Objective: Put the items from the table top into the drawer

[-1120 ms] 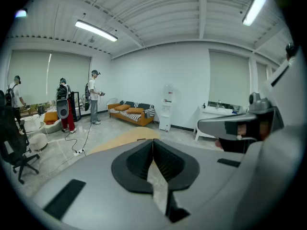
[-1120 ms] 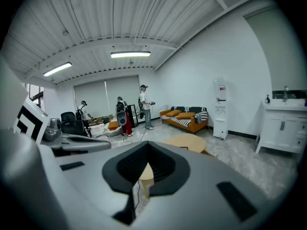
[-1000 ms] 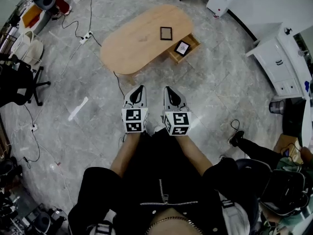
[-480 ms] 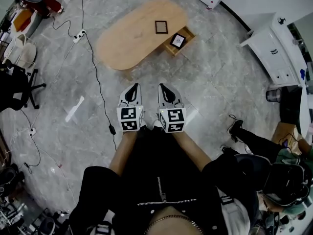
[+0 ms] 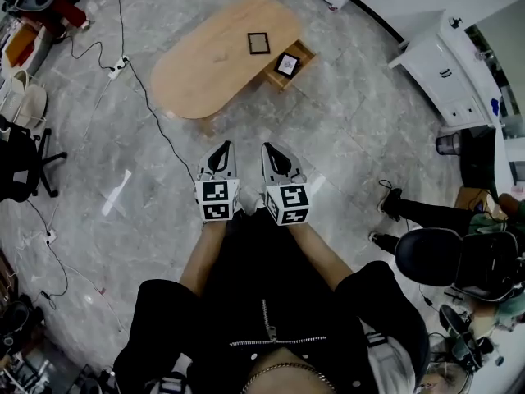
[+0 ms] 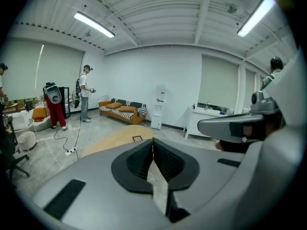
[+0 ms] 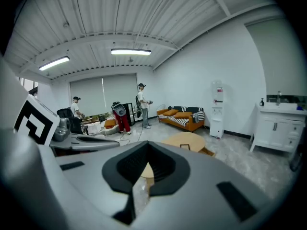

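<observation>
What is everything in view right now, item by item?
table: one, light wood, ahead on the floor
frame: one, black, on the table near the drawer
drawer: one, wooden, open at the table's side
picture: one, black-framed, inside the drawer
cabinet: one, white, far right
chairs: two, black, left edge and right edge
sofa: one, orange, by the back wall
left gripper: one, grey, shut, empty
right gripper: one, grey, shut, empty, beside the left
</observation>
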